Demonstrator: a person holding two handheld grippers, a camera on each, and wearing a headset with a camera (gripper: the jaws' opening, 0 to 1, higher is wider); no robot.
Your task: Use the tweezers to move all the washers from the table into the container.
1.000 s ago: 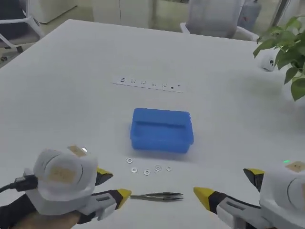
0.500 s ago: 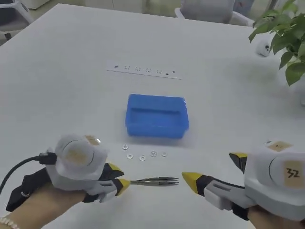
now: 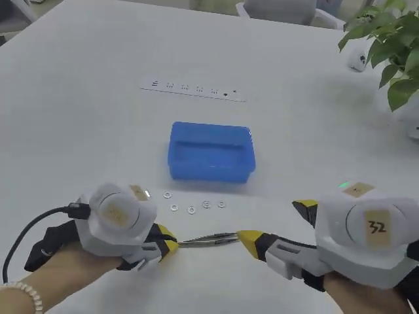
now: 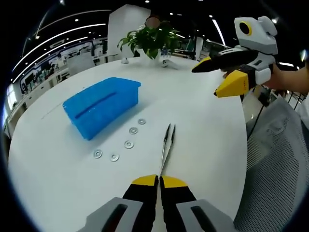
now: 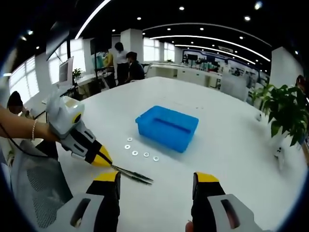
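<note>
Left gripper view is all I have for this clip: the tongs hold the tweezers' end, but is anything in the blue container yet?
Observer: No. The head view looks down into the container, and its floor is bare blue.
Operator: Is the right gripper on the tweezers too?
Observer: Its own view shows the right gripper open, nothing between its tongs. The tweezers lie just ahead of them.
Operator: Which unit is that gripper?
Observer: In the head view a tag on its housing reads 32.
</note>
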